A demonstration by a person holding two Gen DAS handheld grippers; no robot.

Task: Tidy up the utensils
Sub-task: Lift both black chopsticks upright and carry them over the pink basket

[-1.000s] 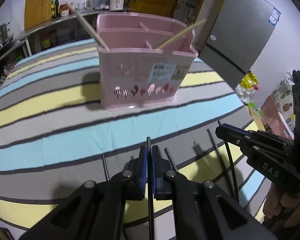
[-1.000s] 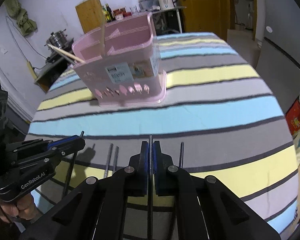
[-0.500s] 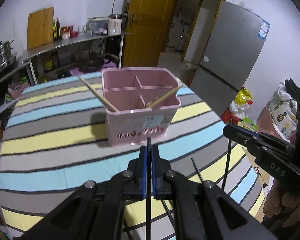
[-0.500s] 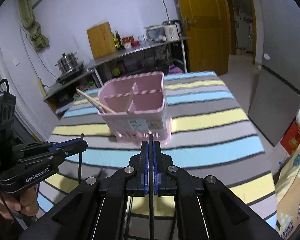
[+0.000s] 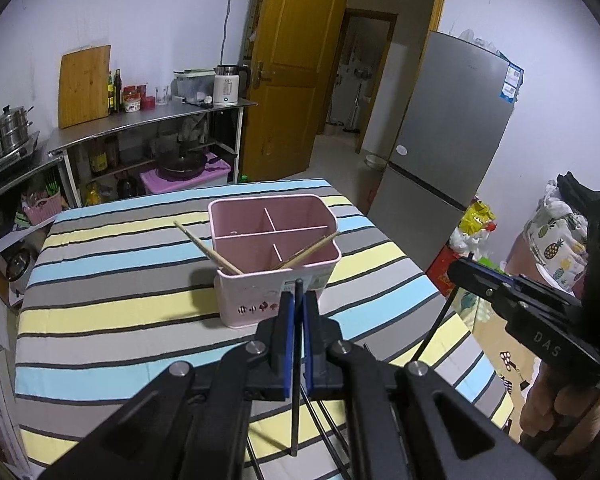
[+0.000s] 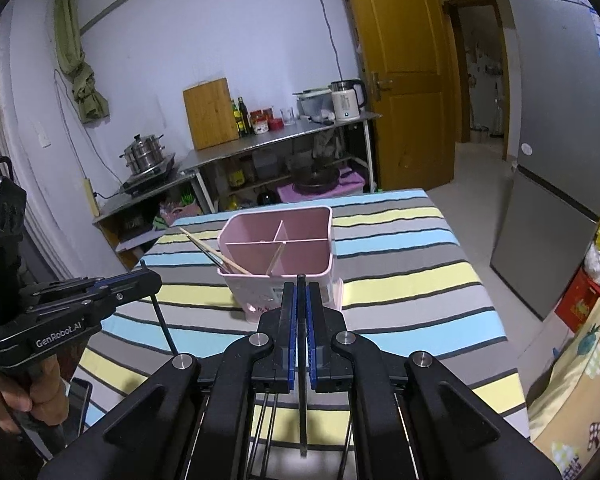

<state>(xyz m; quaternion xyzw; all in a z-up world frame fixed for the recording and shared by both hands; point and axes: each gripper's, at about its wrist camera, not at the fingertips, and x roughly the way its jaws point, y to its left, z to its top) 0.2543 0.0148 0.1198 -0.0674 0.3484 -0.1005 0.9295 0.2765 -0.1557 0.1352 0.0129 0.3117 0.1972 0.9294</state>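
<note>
A pink compartment basket stands on the striped table, with two wooden chopsticks leaning in its near compartments. My left gripper is shut on a black chopstick that hangs down above the table in front of the basket. My right gripper is shut on another black chopstick, also raised before the basket. Each gripper shows in the other's view, the right gripper at the right edge and the left gripper at the left. Several black chopsticks lie on the cloth below.
The striped tablecloth covers the table. Behind it stand a steel counter with a kettle and a cutting board, a yellow door and a grey fridge. Bags sit at the right. A phone lies near the table's near-left edge.
Both grippers have risen from the tablecloth, each carrying its black chopstick. The basket now sits lower in view, and I see down into its compartments.
</note>
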